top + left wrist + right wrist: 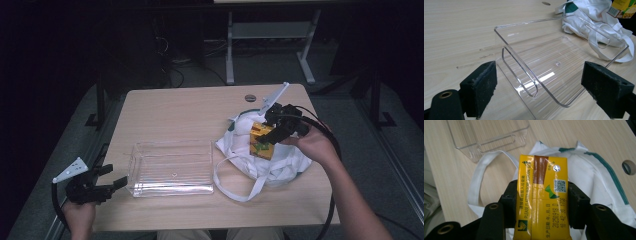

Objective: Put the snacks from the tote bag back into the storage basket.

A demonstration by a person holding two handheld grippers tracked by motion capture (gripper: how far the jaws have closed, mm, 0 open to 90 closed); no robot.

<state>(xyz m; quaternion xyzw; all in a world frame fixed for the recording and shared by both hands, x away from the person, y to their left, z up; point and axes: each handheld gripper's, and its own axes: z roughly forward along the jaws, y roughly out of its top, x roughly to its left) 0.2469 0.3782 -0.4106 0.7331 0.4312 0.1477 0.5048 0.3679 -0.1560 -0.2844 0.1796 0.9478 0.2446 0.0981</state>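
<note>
Overhead forward-down view, two close gripper views

Light wood table (pixel 170 115), clear plastic tray (pixel 171 167) at left, white cloth bag (pixel 280 165) at right

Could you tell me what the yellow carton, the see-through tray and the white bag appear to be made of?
Yellow carton: likely coated paperboard, slightly glossy, with printed text and a folded seam. Tray: clear rigid plastic, probably acrylic; the wood grain shows through and its edges glint. White bag: soft woven cloth, matte, crumpled, with floppy strap handles.
</note>
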